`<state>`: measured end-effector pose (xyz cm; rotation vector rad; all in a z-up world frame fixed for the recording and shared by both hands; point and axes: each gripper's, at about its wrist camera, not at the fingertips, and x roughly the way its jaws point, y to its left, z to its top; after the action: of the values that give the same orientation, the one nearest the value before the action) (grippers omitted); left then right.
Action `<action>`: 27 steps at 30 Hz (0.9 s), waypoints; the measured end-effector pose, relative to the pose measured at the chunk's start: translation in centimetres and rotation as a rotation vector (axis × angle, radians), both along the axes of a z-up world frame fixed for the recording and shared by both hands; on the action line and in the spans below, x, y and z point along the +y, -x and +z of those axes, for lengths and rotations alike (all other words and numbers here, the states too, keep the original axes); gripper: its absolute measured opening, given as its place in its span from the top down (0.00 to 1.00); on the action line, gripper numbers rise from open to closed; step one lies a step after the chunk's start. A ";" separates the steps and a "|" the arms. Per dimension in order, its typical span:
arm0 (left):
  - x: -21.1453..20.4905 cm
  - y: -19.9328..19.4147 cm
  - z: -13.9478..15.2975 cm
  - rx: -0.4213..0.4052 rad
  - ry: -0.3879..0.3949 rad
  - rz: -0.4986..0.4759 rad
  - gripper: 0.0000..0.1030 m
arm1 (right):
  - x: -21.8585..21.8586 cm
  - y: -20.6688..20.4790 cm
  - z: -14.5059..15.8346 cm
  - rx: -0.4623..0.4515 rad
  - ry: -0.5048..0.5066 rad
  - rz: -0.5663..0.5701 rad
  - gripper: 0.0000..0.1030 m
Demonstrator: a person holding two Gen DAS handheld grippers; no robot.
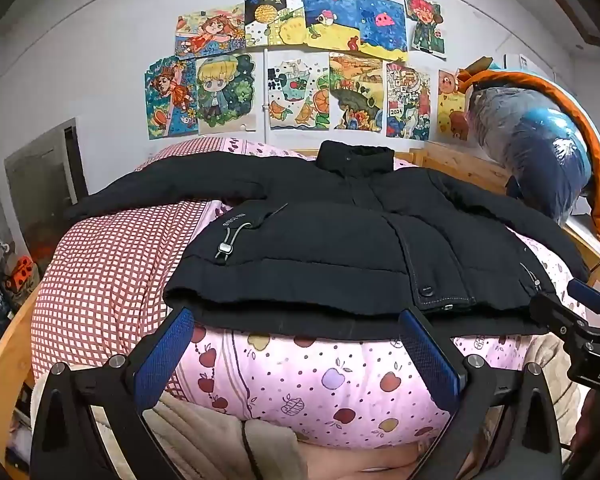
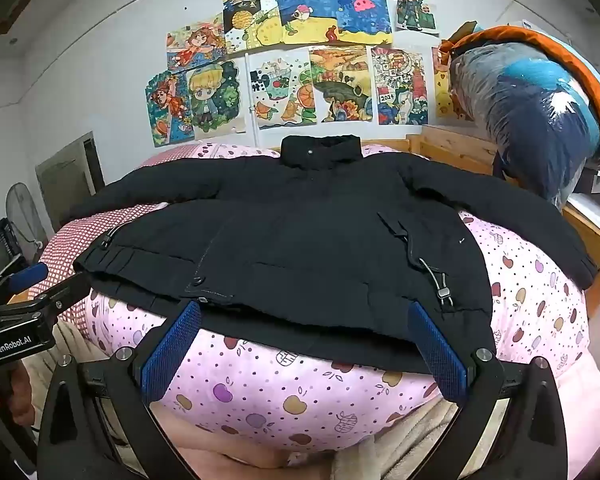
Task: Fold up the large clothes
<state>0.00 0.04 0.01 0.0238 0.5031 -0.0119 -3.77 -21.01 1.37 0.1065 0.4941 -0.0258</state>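
Jacket [image 1: 340, 240] lies on quilt [image 1: 300, 380], drawings [image 1: 300, 60] behind.

A: How many garments on the bed?
B: 1 black jacket [image 1: 340, 240], on 1 pink apple-print quilt [image 1: 320, 380].
A: Grippers?
B: 2: the left gripper [image 1: 300, 356] and the right gripper [image 2: 304, 352].
A: Drawings on the wall?
B: 11 drawings [image 1: 296, 60].

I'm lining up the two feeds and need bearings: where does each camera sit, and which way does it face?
Left wrist: rides the left gripper, jaws open, looking down over the black jacket on the bed; the right gripper shows at its right edge.
Right wrist: rides the right gripper, jaws open, facing the same jacket; the left gripper shows at its left edge.
Shared: jacket, pink quilt, wall drawings.
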 end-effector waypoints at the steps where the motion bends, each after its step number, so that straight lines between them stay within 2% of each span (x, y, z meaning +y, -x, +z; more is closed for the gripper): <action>1: 0.0 0.0 0.0 0.000 0.001 0.000 0.00 | -0.1 0.0 0.0 0.001 0.001 0.000 0.01; 27: -0.2 0.6 0.0 -0.001 -0.014 0.002 0.00 | -1.1 0.4 -0.9 0.005 -0.023 -0.020 0.01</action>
<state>-0.56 -0.19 0.03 0.0369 0.5026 -0.0059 -4.14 -22.10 0.50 0.1337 0.4989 -0.0401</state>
